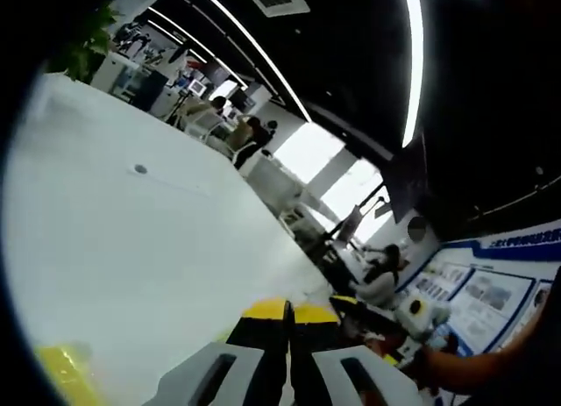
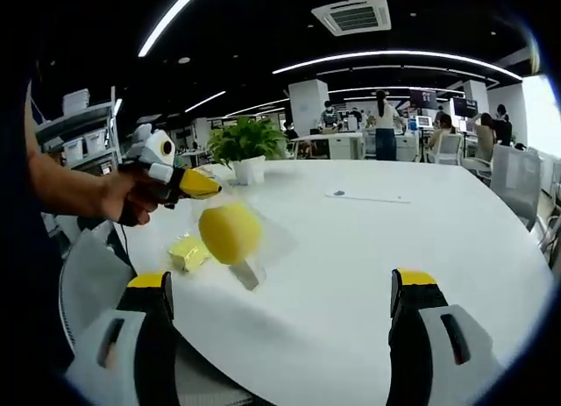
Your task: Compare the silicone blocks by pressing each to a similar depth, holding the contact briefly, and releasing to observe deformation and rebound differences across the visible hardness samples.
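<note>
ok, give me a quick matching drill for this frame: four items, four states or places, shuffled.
Items:
1. left gripper
2. right gripper
3. plant
4. flat yellow block

States or places:
A. fingers wide apart
B. lying on the table beside the round yellow block
C. fingers closed together
D. standing in a white pot on the table

Pairs: 1-C, 2-A, 3-D, 4-B
</note>
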Demonstrator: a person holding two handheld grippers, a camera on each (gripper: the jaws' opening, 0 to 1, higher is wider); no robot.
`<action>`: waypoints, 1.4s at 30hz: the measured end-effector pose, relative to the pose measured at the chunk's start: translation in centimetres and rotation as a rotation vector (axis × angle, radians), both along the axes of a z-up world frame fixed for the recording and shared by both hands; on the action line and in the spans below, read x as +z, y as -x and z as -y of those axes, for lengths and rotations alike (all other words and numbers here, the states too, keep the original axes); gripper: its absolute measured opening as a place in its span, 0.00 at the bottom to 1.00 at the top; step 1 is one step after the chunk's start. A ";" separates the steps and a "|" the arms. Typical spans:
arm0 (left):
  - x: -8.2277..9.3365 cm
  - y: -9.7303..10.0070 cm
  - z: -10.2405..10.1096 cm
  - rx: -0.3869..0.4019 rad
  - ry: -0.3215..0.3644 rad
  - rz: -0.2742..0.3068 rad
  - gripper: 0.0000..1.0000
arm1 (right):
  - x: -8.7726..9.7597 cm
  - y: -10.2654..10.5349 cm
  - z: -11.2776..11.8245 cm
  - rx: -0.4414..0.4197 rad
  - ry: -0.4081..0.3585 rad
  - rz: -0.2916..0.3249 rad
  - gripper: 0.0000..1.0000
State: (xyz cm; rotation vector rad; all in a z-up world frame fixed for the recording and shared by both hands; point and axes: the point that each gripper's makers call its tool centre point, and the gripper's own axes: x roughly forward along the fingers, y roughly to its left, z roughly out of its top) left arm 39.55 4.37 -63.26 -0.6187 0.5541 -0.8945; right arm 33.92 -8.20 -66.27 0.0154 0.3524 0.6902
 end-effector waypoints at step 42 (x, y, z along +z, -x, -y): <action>-12.0 -3.9 -4.6 0.280 -0.239 -0.160 0.00 | -0.8 0.4 -0.5 0.004 -0.005 -0.013 0.97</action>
